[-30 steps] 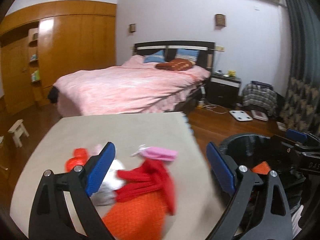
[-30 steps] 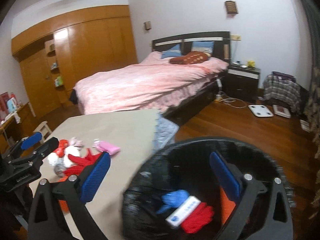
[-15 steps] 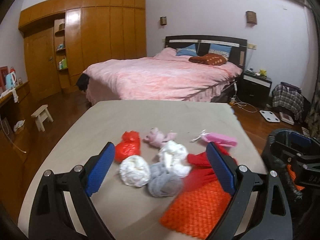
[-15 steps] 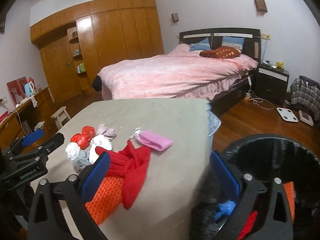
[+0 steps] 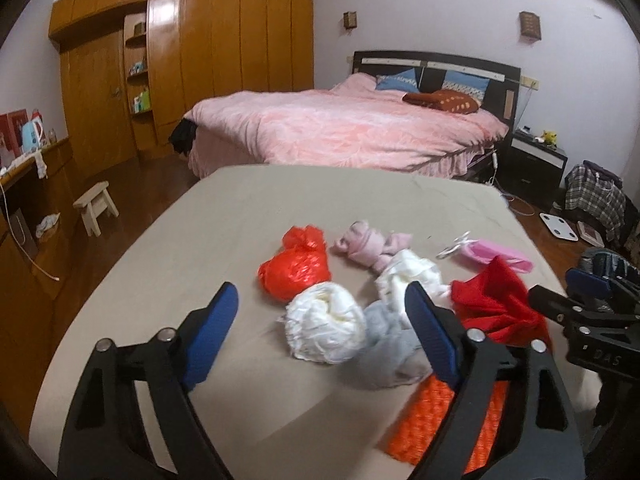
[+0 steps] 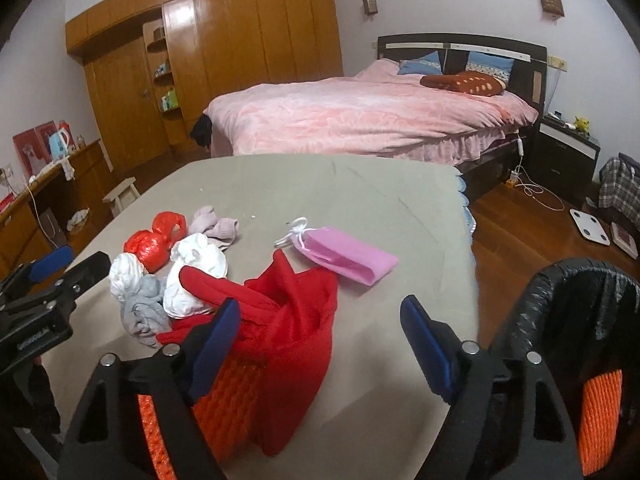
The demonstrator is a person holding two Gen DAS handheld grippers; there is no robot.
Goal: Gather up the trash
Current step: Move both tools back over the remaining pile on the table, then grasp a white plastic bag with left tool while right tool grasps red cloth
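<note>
Trash lies in a cluster on the beige table (image 5: 248,208): a red plastic bag (image 5: 296,268), a white crumpled wad (image 5: 324,326), a second white wad (image 5: 412,276), a grey cloth (image 5: 390,344), a pink sock (image 5: 368,246), a pink pouch (image 6: 346,258), a red cloth (image 6: 296,312) and an orange mesh piece (image 5: 444,420). My left gripper (image 5: 320,330) is open and empty, just before the white wad. My right gripper (image 6: 320,338) is open and empty over the red cloth. The black-lined bin (image 6: 576,320) stands at the table's right edge.
A pink bed (image 5: 352,128) stands beyond the table, with a wooden wardrobe (image 5: 180,60) at left. A small stool (image 5: 96,206), a nightstand (image 5: 536,160), a scale (image 5: 558,226) and clothes (image 5: 596,196) are on the wood floor.
Both grippers swung left from the bin toward the trash cluster on the table. The left gripper now faces the white wad; the right faces the red cloth.
</note>
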